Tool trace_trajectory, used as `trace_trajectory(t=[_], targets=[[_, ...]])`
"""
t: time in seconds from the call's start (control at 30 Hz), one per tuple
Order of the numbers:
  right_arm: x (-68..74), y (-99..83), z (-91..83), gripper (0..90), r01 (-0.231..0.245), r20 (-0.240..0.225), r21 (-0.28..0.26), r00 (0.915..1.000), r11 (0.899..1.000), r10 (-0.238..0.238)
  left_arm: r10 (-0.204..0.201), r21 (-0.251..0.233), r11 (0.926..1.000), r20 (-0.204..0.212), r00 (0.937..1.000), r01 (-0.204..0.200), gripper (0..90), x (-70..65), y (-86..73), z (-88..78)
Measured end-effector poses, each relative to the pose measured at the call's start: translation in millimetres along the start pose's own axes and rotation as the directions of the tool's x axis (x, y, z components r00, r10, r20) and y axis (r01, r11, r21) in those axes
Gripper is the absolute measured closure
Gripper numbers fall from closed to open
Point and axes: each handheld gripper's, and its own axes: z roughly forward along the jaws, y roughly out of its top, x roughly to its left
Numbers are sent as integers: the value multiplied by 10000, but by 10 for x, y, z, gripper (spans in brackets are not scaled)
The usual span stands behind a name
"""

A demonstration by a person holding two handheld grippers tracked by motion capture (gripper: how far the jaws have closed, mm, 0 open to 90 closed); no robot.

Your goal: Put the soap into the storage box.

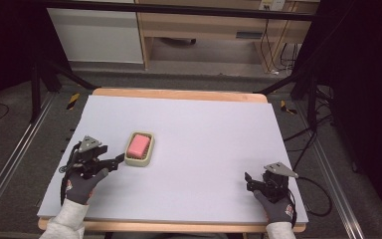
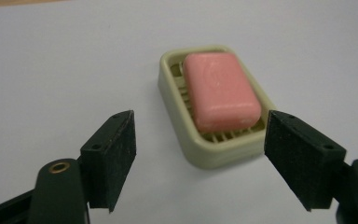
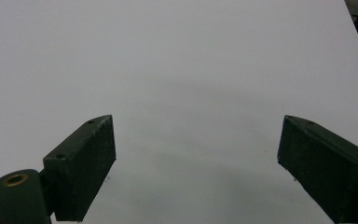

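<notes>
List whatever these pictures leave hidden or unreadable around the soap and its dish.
- Dish floor: left gripper view, hidden under the pink soap.
- Mark pressed into the soap: left gripper view, too faint to read.
- Left hand-held gripper fingertips against dish: high view, too small to tell contact.

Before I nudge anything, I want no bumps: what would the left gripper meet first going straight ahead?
Probably the soap dish: its near end sits just beyond the open left gripper, with the pink soap inside.
</notes>
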Motion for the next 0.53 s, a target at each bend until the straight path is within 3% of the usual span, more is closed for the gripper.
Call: trace_trajectory(t=[0.23, 0.33, 0.53], targets=[[-38, -25, -13, 115, 32, 113, 91, 9999, 10000, -33, -266, 284, 9992, -460, 9986, 279, 266, 142, -254, -30], [-58, -31, -16, 115, 22, 220, 131, 9998, 9999, -25, -148, 529, 9984, -869, 9961, 194, 273, 194, -374, -57], [-119, -40, -21, 112, -72, 308, 153, 9995, 9999, 67, -285, 695, 9969, -1185, 9926, 369, 274, 271, -448, -76]])
